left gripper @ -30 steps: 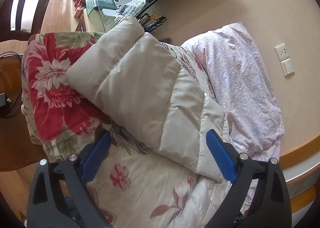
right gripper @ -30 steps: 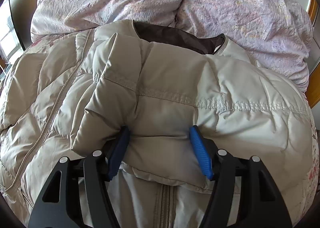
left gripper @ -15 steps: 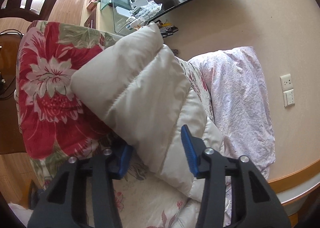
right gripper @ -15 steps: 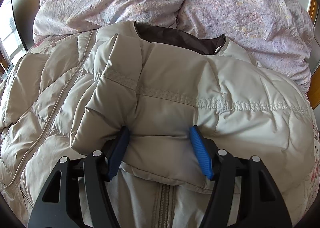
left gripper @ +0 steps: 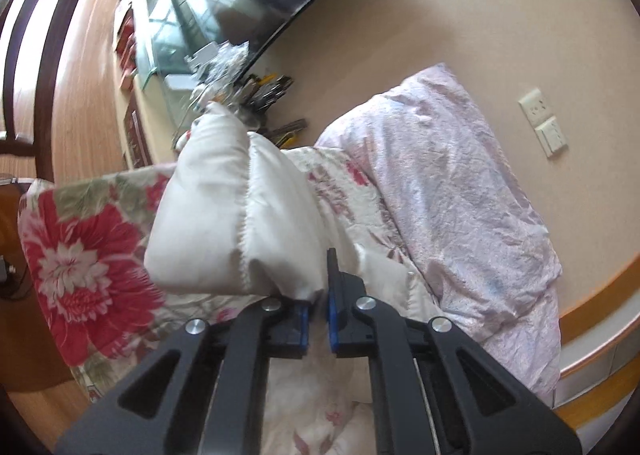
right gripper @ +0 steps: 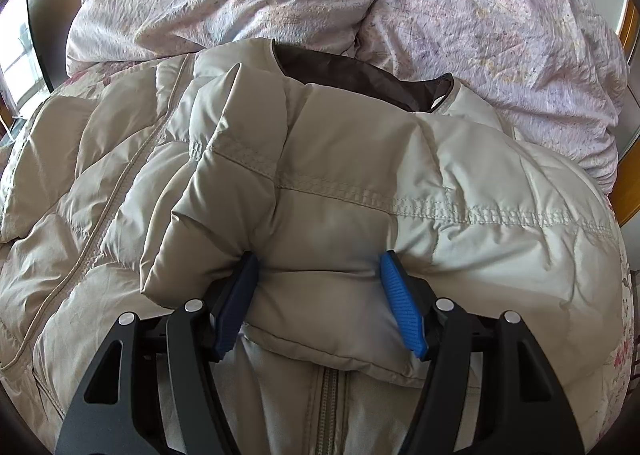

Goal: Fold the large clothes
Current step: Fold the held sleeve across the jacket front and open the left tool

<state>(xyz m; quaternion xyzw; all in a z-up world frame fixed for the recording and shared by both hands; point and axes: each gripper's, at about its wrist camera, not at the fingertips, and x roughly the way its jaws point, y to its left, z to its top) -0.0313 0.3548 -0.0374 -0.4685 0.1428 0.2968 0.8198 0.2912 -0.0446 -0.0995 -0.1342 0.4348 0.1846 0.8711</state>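
Cream puffer jacket [right gripper: 320,183] on bed, sleeve [left gripper: 236,211] raised, other folded across front.

One puffy jacket [right gripper: 320,175] is lying on one floral bedspread [left gripper: 92,255] — one pink duvet [left gripper: 452,195] is bunching beside it, two wall plates [left gripper: 544,127] are showing, two grippers — left gripper [left gripper: 318,315], right gripper [right gripper: 320,295]

A cream quilted jacket [right gripper: 320,183] with brown lining is being shown against a red-flowered bedspread [left gripper: 88,251] and a pale pink speckled duvet [left gripper: 452,191], between blue-padded black tools.
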